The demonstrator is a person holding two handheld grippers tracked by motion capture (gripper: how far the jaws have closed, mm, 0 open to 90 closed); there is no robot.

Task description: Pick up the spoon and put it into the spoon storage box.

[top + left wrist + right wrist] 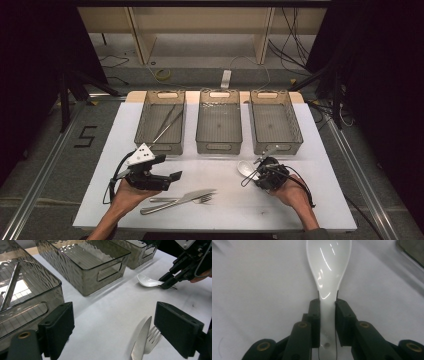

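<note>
My right tool [327, 305] has its jaws clamped on the spoon [329, 267] handle, bowl ahead on the table [257, 290]. Left tool [120, 327] wide, holding nothing.

Three smoky bins in row: left bin [161, 122] with tongs [167, 122], middle bin [219, 122], right bin [276, 122]; knife [177, 201] beside fork [192, 199] on white table [220, 170]

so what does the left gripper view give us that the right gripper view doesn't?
Left gripper view alone: the smoky clear plastic bins, long metal tongs in the nearest bin, a steel table knife lying over a steel fork, and the left gripper with jaws wide apart, nothing between them.
Right gripper view alone: both pads of the right gripper pressed on the spoon's handle.
Both: the white ceramic soup spoon on the white tabletop, held by that gripper.
</note>
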